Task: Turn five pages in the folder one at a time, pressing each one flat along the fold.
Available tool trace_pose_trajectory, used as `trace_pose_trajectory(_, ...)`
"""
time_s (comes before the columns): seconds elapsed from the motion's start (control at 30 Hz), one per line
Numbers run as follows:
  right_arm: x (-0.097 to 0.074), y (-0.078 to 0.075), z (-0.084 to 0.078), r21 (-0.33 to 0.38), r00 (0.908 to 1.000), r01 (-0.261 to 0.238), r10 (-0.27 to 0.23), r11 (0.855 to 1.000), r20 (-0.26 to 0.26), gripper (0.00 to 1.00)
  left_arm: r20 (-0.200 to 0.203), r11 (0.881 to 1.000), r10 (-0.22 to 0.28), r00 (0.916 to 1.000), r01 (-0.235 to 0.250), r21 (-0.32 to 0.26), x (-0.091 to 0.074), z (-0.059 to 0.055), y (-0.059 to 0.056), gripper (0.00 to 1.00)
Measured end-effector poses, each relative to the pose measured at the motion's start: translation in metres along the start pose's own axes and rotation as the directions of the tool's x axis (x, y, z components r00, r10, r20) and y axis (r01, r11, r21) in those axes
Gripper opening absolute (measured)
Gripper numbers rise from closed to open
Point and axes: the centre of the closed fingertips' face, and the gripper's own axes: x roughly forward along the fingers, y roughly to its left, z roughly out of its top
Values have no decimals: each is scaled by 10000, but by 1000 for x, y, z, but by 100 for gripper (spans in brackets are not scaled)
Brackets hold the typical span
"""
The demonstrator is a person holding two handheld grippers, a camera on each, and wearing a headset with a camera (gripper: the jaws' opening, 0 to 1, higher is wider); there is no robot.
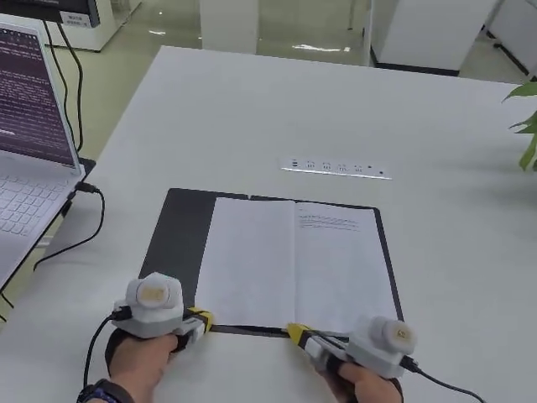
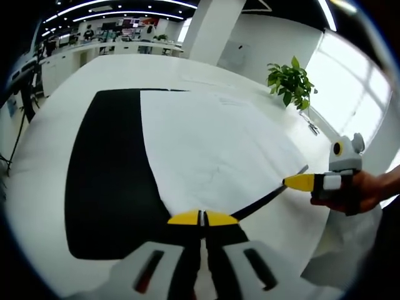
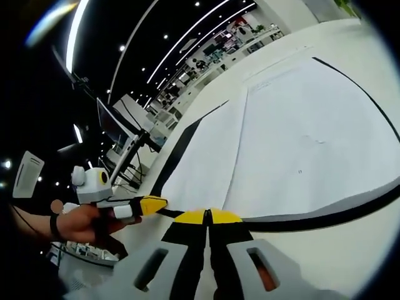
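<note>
Folder open; right page print illegible.

1 open folder lies on 1 counter, beside 2 pairs of tongs: left tongs and right tongs. Also 1 laptop, 1 socket panel, 1 plant.

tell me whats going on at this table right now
A person is working at an open black folder on a white table. The left hand-held gripper and the right hand-held gripper are both shut on nothing, tips at the folder's near edge. The pages lie flat, none lifted.
</note>
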Motion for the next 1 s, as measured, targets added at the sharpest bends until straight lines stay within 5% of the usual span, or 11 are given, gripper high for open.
trace_pose_trajectory(0.4,-35,-9,12,-1053,9997,80,-56,9944,229,8,666,9961,-280,9974,223,857,-32,25,-26,14)
trace_pose_trajectory(0.77,-64,-19,51,-1153,9932,313,-179,9928,1151,13,1115,9950,49,9937,-160,988,-57,40,-26,21)
trace_pose_trajectory(1.0,-82,-15,66,-2074,9929,445,-202,9773,1175,17,1512,9913,207,9883,-399,1255,-77,57,-28,26)
